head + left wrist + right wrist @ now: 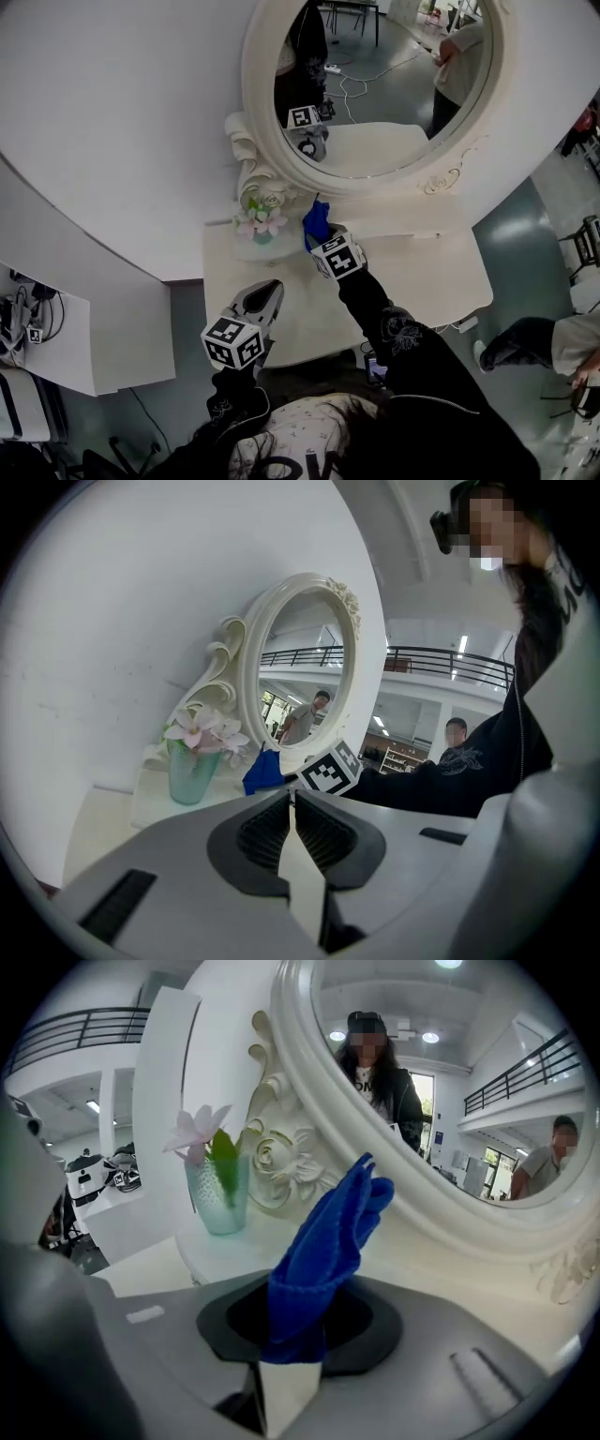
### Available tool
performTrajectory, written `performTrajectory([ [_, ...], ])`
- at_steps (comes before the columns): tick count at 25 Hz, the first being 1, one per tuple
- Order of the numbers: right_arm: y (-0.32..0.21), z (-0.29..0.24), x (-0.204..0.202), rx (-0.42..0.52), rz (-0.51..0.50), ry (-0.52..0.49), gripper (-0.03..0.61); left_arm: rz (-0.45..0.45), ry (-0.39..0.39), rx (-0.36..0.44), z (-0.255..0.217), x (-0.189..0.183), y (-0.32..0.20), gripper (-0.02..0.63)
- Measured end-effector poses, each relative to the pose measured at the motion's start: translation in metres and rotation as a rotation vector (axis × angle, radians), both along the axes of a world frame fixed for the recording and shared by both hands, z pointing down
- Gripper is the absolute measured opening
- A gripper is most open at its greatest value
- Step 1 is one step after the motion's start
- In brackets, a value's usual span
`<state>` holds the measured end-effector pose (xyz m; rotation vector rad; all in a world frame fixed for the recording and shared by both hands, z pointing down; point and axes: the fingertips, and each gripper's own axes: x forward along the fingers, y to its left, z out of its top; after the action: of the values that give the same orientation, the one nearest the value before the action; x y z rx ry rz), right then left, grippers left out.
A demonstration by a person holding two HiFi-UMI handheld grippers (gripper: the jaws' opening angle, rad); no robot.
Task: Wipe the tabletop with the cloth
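1. Right gripper (317, 240): I am reading its jaws in the right gripper view (291, 1340) as closed down on the cloth (323, 1241). The blue cloth (317, 222) is sitting pinched between the two pads, and its free end is standing up out of the jaws toward the mirror frame (309, 1063).

2. Cloth position: the head view is showing the cloth at the back edge of the tabletop (422, 277), left of centre, just beside the vase of flowers (260, 225) and below the mirror frame (260, 89). I cannot tell whether the cloth is touching the surface there.

3. Left gripper (270, 289): it is hovering over the left half of the tabletop, nearer the front edge, well apart from the cloth. In the left gripper view (292, 803) the ribbed pads are meeting at their tips, with only a thin wedge of gap showing lower down. Nothing is sitting between them.

4. Surroundings: the vase of flowers (192, 761) is standing upright on a raised ledge at the back left corner, against the scrolled base of the mirror frame (251, 667). In the right gripper view the vase (217, 1194) is appearing left of the cloth.
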<state>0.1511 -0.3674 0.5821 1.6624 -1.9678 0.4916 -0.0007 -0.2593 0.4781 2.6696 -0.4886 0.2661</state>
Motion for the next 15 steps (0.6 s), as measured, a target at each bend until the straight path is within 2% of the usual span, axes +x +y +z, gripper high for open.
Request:
performTrajectory([
  [8,0.048,0.010,0.113,-0.019,0.130,-0.040,0.110,0.064,-0.019,-0.016,0.003,0.076,0.034,0.000],
  [15,0.093,0.004,0.238,-0.014,0.218,-0.023,0.110,0.109,-0.007,0.000,0.001,0.151,0.065,0.000],
])
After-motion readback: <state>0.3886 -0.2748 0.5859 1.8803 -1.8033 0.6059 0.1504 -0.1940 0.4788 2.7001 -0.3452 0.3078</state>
